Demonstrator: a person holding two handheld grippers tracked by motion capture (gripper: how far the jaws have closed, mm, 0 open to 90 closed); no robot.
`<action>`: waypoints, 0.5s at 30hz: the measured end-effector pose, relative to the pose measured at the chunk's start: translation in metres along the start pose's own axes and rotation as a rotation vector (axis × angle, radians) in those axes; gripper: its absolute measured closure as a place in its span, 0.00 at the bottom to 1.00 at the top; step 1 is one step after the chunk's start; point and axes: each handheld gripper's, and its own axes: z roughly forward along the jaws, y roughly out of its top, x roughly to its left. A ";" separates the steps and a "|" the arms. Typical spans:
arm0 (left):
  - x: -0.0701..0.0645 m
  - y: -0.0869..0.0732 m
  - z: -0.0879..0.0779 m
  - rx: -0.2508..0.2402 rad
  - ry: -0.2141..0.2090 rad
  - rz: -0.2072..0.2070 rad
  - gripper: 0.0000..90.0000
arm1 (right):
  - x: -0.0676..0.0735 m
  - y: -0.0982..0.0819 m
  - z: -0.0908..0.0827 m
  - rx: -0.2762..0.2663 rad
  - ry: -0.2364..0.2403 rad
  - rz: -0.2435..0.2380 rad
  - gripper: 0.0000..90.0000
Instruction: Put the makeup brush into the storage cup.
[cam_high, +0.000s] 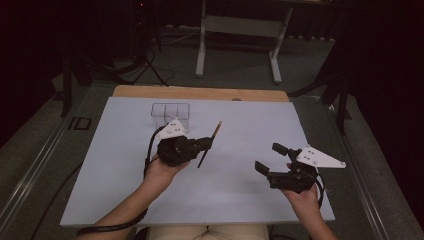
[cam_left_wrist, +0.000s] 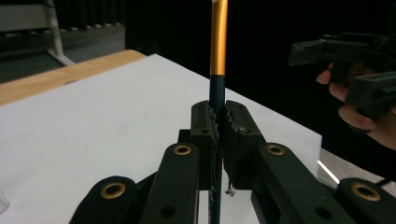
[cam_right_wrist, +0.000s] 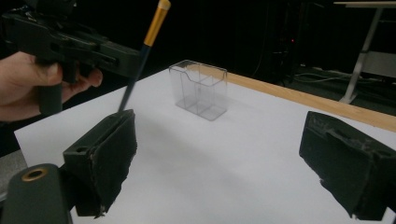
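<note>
Pen (cam_left_wrist: 217, 56) clamped upright between left tool (cam_left_wrist: 218, 122) jaws.

The high view looked forward and down from above the person's edge of the worktop (cam_high: 125, 170), taking in its whole surface. The left gripper view sat low and close, facing the worktop's right edge. The right gripper view faced the far edge. Both gripper views shared the worktop and the pencil (cam_left_wrist: 218, 42).
</note>
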 end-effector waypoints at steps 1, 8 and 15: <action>0.000 0.000 0.001 -0.009 0.004 -0.002 0.94 | 0.004 0.005 0.005 0.004 0.021 0.001 0.12; -0.001 0.004 0.007 -0.067 0.003 -0.029 0.94 | 0.016 0.007 0.026 0.067 0.074 0.045 0.15; -0.006 0.005 0.012 -0.145 -0.032 -0.052 0.94 | 0.031 0.003 0.049 0.097 0.133 0.079 0.22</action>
